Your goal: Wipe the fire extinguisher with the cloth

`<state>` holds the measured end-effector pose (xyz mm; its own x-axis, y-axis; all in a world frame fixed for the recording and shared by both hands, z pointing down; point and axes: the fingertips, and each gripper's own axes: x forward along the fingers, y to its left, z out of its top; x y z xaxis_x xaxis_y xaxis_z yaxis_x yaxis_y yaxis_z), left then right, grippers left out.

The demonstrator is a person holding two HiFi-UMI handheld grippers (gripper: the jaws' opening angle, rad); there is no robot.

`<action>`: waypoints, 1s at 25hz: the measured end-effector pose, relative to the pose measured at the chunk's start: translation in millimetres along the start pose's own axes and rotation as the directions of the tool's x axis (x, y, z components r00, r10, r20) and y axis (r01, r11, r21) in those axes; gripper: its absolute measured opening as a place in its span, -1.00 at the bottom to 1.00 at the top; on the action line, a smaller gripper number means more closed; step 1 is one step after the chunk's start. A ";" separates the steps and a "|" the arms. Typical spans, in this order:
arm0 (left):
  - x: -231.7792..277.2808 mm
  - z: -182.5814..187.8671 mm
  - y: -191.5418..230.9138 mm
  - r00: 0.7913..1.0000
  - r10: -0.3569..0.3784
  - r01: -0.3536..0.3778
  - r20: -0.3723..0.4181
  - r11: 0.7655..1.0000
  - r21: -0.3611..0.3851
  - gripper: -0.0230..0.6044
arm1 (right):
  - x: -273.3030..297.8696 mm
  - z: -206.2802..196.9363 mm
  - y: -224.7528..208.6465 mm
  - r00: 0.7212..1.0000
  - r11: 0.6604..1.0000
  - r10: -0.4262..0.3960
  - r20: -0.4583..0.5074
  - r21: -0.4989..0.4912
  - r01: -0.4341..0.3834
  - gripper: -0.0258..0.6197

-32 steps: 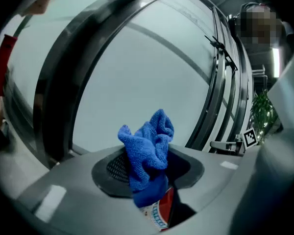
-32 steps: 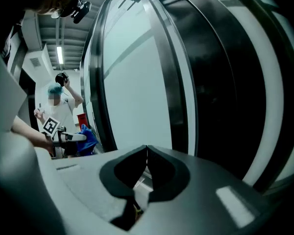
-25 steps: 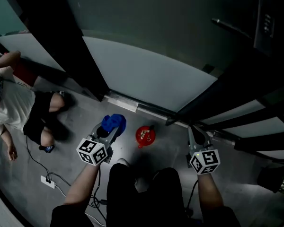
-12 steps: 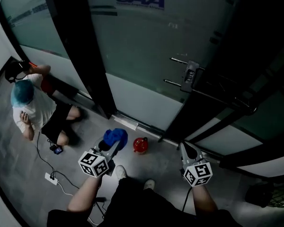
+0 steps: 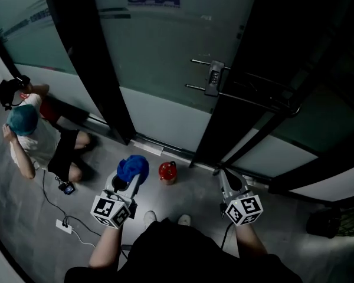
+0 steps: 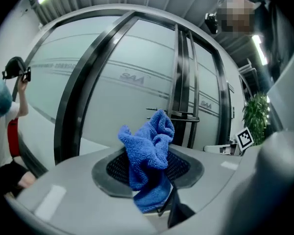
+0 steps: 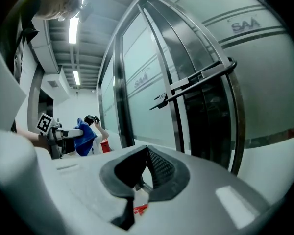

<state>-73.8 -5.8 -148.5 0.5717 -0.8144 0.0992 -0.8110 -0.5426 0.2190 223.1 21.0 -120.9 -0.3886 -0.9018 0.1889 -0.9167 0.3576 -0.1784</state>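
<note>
In the head view a small red fire extinguisher [image 5: 167, 171] stands on the grey floor at the foot of the glass door. My left gripper [image 5: 131, 176] is just left of it and apart from it, shut on a bunched blue cloth [image 5: 133, 166]. The left gripper view shows the cloth [image 6: 149, 153] pinched between the jaws and bulging above them. My right gripper [image 5: 223, 174] hovers to the extinguisher's right; in the right gripper view its pads [image 7: 157, 168] meet at the tips with nothing between them. That view also catches the cloth [image 7: 85, 136] and the extinguisher [image 7: 106, 146] far left.
Frosted glass doors with a bar handle and lock [image 5: 213, 78] rise behind, split by a dark pillar [image 5: 88, 63]. A person [image 5: 35, 134] sits on the floor at left. A power strip with cable [image 5: 62, 224] lies near my left foot [image 5: 150, 217]. A potted plant [image 6: 257, 116] stands far right.
The head view has lifted, showing more of the door and its handle. Both grippers shifted slightly left and the extinguisher looks smaller. The left gripper still holds the cloth.
</note>
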 end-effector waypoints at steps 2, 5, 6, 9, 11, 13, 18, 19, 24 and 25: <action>-0.8 2.5 -3.1 1.000 -0.025 0.025 0.004 0.999 0.039 -0.39 | -5.7 0.1 3.2 1.000 1.000 -0.030 0.007 0.007 0.030 -0.91; -2.3 4.7 -2.9 0.998 -0.069 0.069 -0.011 0.996 0.061 -0.39 | -9.7 0.4 10.8 0.998 0.998 -0.054 0.011 0.011 0.054 -0.91; -1.0 7.3 -2.4 0.997 -0.081 0.081 -0.015 0.995 0.059 -0.39 | -9.4 0.7 13.0 0.998 0.998 -0.059 0.011 0.006 0.059 -0.91; 1.8 8.2 1.5 0.995 -0.103 0.104 -0.014 0.993 0.055 -0.39 | -9.3 -1.0 20.8 0.997 0.997 -0.071 0.014 -0.021 0.071 -0.91; 2.5 5.5 2.8 0.993 -0.116 0.116 -0.017 0.991 0.069 -0.39 | -8.5 -2.2 25.3 0.997 0.997 -0.077 0.013 -0.032 0.077 -0.91; 2.7 2.0 5.0 0.992 -0.124 0.125 -0.014 0.988 0.091 -0.39 | -6.7 -2.7 29.5 0.997 0.996 -0.080 0.011 -0.039 0.080 -0.91; 5.7 2.0 4.8 0.990 -0.139 0.141 -0.028 0.988 0.066 -0.39 | -2.1 -4.3 30.5 0.997 0.996 -0.083 0.000 -0.032 0.083 -0.91; 5.5 2.3 5.3 0.990 -0.140 0.141 -0.025 0.988 0.067 -0.39 | -1.8 -4.5 29.3 0.996 0.996 -0.086 0.000 -0.024 0.086 -0.91; 2.3 -1.0 12.9 0.991 -0.133 0.133 -0.003 0.987 0.091 -0.39 | -0.1 -7.8 27.9 0.996 0.995 -0.091 -0.010 -0.034 0.091 -0.91; 1.9 -1.3 14.5 0.991 -0.130 0.131 -0.006 0.987 0.089 -0.39 | 1.0 -8.6 28.6 0.996 0.996 -0.087 -0.013 -0.037 0.087 -0.91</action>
<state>-84.3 -14.9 -143.9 0.6734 -0.7354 0.0756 -0.7373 -0.6604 0.1426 195.7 32.3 -117.6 -0.3082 -0.9263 0.2167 -0.9498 0.2865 -0.1259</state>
